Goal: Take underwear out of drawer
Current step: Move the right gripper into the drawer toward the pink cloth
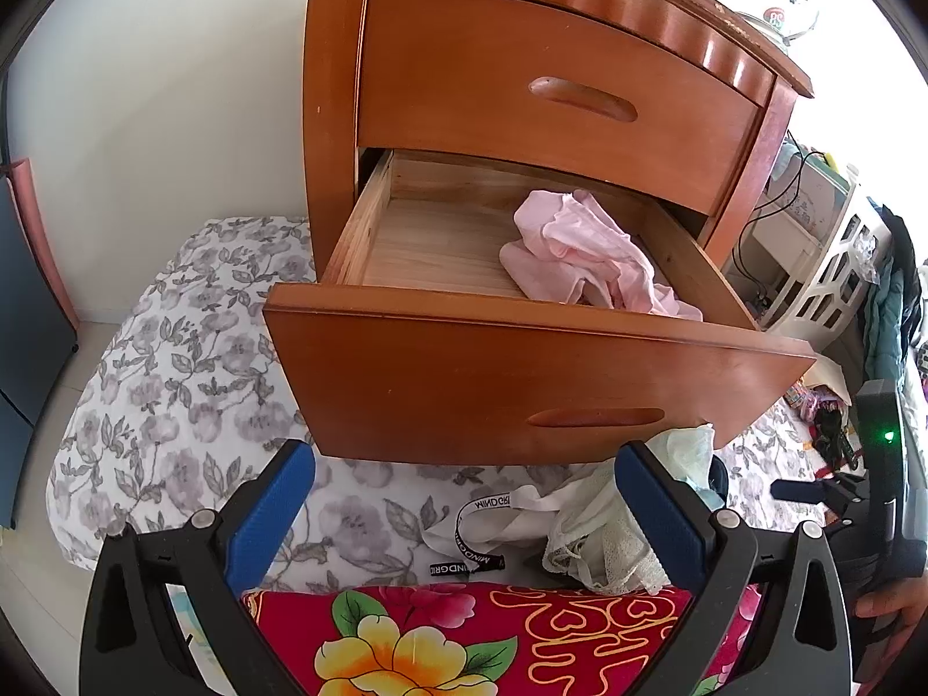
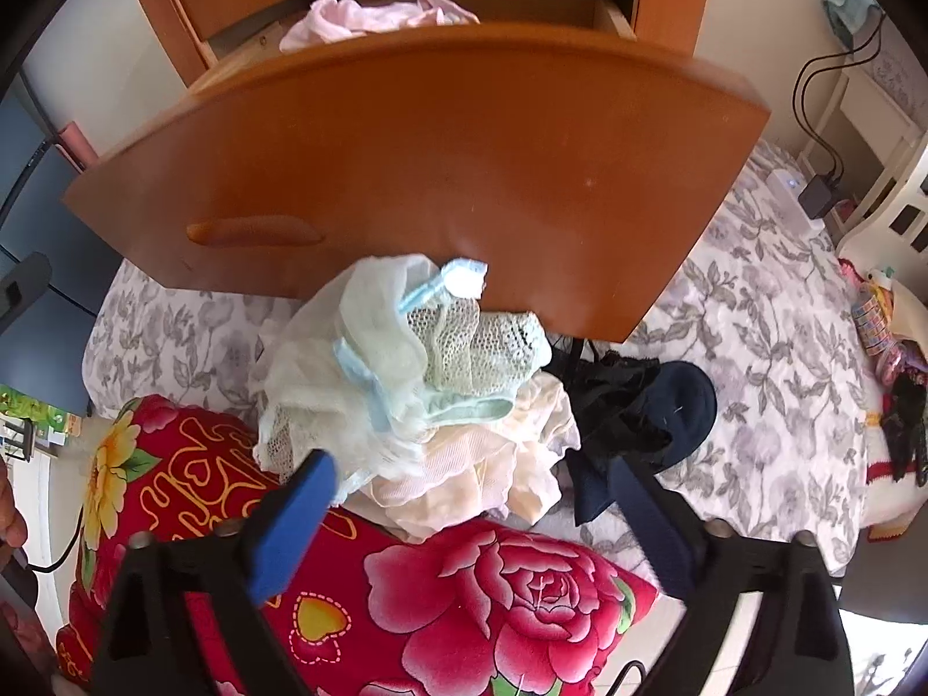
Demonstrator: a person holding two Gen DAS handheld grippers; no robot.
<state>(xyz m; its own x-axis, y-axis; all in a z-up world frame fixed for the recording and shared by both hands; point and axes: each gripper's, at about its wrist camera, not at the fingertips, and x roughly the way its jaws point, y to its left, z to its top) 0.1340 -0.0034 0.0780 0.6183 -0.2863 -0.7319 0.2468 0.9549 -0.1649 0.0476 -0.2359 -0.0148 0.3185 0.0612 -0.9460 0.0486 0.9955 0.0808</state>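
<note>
The lower drawer [image 1: 522, 371] of a wooden nightstand stands pulled out. Pink underwear [image 1: 586, 258] lies crumpled in its right half; the same pink underwear [image 2: 377, 17] peeks over the drawer front [image 2: 441, 174] in the right wrist view. On the bed below the drawer sits a pile of pale underwear [image 2: 406, 371], white, light green and cream, with dark pieces [image 2: 632, 406] beside it. My right gripper [image 2: 470, 475] hangs open just above that pile, nothing between its fingers. My left gripper [image 1: 464, 464] is open too, in front of the drawer front, holding nothing.
A floral grey bedsheet [image 1: 174, 383] covers the bed. A red flowered cushion [image 2: 464, 597] lies at the near edge. The upper drawer [image 1: 551, 93] is closed. A white shelf unit [image 1: 823, 267] with cables stands at the right. A strap with lettering [image 1: 481, 528] lies on the sheet.
</note>
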